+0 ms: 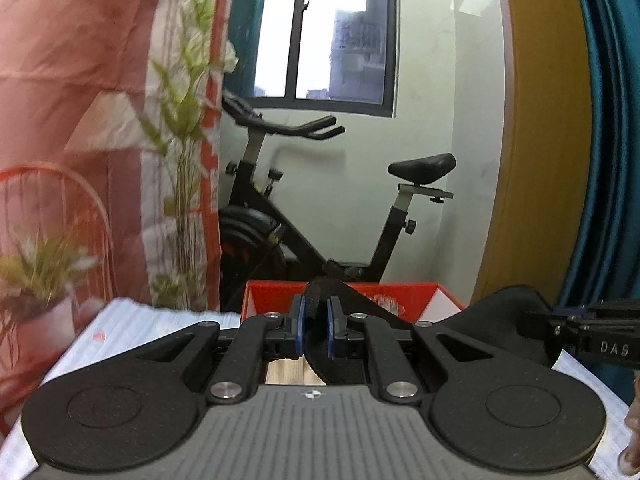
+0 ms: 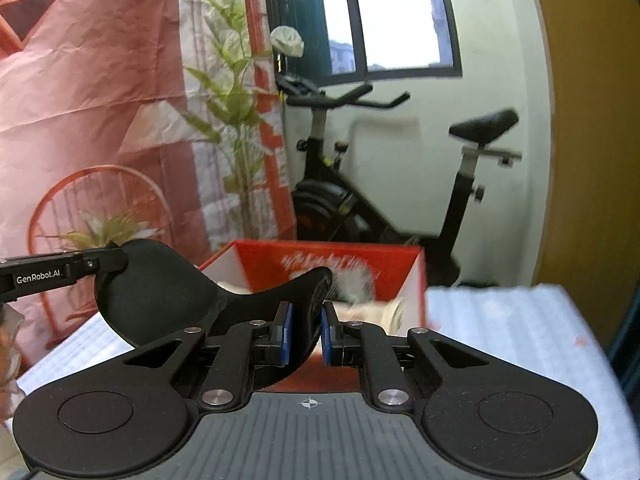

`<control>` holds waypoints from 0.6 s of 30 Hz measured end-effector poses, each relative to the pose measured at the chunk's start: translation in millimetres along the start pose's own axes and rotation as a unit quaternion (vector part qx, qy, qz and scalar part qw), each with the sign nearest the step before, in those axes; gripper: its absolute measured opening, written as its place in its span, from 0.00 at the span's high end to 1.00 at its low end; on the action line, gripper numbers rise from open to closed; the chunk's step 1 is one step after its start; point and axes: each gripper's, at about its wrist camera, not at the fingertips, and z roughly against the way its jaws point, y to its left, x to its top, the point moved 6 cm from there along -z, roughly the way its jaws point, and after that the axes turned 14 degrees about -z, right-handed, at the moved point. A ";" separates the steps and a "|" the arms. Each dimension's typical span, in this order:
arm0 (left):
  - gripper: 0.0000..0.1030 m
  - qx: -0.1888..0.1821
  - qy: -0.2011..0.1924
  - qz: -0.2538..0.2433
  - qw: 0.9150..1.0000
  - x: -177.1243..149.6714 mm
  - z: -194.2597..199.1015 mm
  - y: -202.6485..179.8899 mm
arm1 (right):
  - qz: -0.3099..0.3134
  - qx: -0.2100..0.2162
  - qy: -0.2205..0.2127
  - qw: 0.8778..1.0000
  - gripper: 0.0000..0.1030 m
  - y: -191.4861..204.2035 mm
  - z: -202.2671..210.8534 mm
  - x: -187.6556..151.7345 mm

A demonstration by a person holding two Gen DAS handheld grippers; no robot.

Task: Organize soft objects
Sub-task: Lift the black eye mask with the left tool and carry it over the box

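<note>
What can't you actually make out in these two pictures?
- Red box contents: right wrist view, blurred and partly behind the black eye mask.
- The table top under the mask: both views, hidden by the gripper bodies.
- Person's hand: left wrist view, cut off by the right edge.
- Printing inside the box: smeared, unreadable.

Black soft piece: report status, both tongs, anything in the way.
Left tongs shut on one end of the black soft piece, right tongs shut on the other. Piece held up between them. Red box ahead, open, pale soft items inside. Nothing blocking.
</note>
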 end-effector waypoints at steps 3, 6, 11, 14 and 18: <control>0.89 0.002 -0.003 -0.014 1.000 10.7 -20.0 -3.2 | 0.017 -0.012 -0.011 1.000 0.87 -1.2 -15.0 19.1; 0.89 0.001 0.016 -0.032 0.999 11.1 -42.4 -7.7 | 0.023 -0.018 -0.013 0.999 0.87 -1.3 -35.7 29.9; 0.89 -0.029 0.104 -0.014 0.994 -8.8 -86.2 -9.0 | 0.034 -0.031 0.020 0.999 0.87 -4.7 -81.9 24.9; 0.89 -0.032 0.135 -0.026 0.990 -18.0 -102.0 -12.8 | 0.023 -0.044 0.061 0.997 0.87 -12.1 -111.2 9.8; 0.89 -0.047 0.169 -0.024 0.984 -33.2 -118.7 -17.1 | -0.010 -0.055 0.105 0.993 0.87 -20.1 -137.7 -10.8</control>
